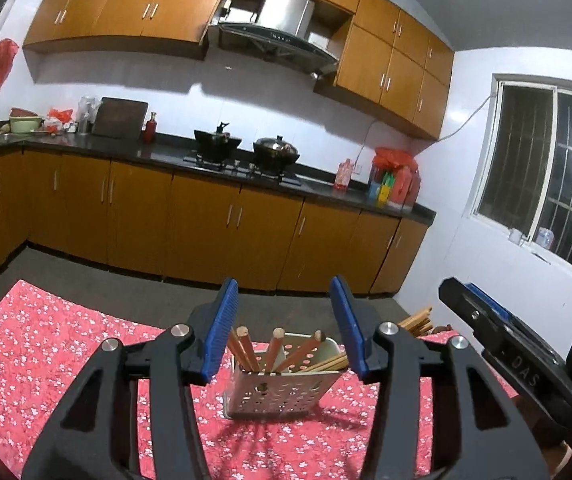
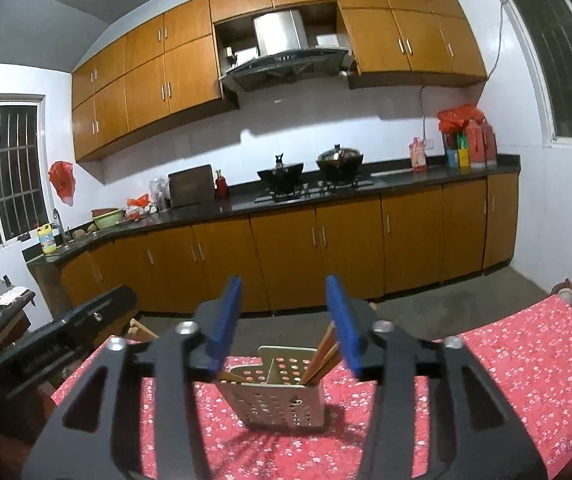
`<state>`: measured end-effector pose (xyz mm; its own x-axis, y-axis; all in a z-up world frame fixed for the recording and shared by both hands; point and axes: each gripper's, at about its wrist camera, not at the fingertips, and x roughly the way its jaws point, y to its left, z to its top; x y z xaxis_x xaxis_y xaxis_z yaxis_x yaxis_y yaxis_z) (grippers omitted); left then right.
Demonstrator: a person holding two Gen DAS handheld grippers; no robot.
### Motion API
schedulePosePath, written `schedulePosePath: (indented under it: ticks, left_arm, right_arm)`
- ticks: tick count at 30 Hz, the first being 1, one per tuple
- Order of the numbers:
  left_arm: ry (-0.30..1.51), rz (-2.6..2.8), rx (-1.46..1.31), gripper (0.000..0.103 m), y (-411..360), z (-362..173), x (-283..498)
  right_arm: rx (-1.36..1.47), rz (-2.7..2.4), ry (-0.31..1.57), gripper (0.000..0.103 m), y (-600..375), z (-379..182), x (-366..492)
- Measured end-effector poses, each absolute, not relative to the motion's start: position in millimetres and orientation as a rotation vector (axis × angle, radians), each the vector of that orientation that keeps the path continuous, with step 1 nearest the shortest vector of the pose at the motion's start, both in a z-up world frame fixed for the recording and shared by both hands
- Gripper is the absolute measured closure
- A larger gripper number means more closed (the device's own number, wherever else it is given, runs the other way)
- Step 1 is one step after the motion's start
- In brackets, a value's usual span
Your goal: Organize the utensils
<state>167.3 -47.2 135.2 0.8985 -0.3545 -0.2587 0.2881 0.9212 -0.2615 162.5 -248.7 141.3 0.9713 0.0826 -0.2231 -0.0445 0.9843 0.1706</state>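
Chopsticks (image 1: pixel 282 350) are standing in a perforated metal holder (image 1: pixel 282 390) on the red flowered tablecloth (image 1: pixel 46 340), near the table's far edge. From the left wrist view, the left gripper (image 1: pixel 284 320) is hovering just before the holder, its blue pads (image 1: pixel 220 332) apart with nothing pressed between them. The right gripper (image 1: pixel 493 320) is showing at the right side.

From the right wrist view, the right gripper (image 2: pixel 284 320) is also standing open in front of the holder (image 2: pixel 276 400). Chopsticks (image 2: pixel 323 358) are leaning in the holder's right compartment, close to the right pad (image 2: pixel 343 328); whether they touch it I cannot tell. Far behind, the kitchen counter (image 2: pixel 405 184) is running along the wall.
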Motion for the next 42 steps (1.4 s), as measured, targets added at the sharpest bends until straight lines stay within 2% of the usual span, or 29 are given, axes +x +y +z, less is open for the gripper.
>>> schedulePosePath:
  ticks: [1,3,5,7,11,25,42]
  left_arm:
    - [0.297,-0.333,-0.22,0.05,-44,137,161]
    - [0.275,-0.322,-0.208,0.04,-38,138,151]
    - [0.245,-0.286,-0.174,0.022,-32,135,137]
    - [0.226,-0.246,-0.142,0.011,-28,132,126]
    - [0.215,-0.164,-0.067,0.002,-20,116,99]
    - [0.253,-0.046,0.063,0.002,-21,47,22]
    - [0.304,-0.053,0.034,0.002,-10,14,4]
  right_arm:
    - [0.159,0.058,0.218,0.038,-249,142,156]
    - [0.147,0.038,0.184,0.013,-250,142,142]
    - [0.133,0.011,0.14,0.004,-250,142,123]
    - [0.106,-0.017,0.111,0.004,-249,139,107]
    - [0.043,-0.058,0.115,0.004,-241,126,83]
    - [0.038,-0.05,0.241,0.004,-210,59,26]
    - [0.03,-0.1,0.335,0.004,-212,7,-1]
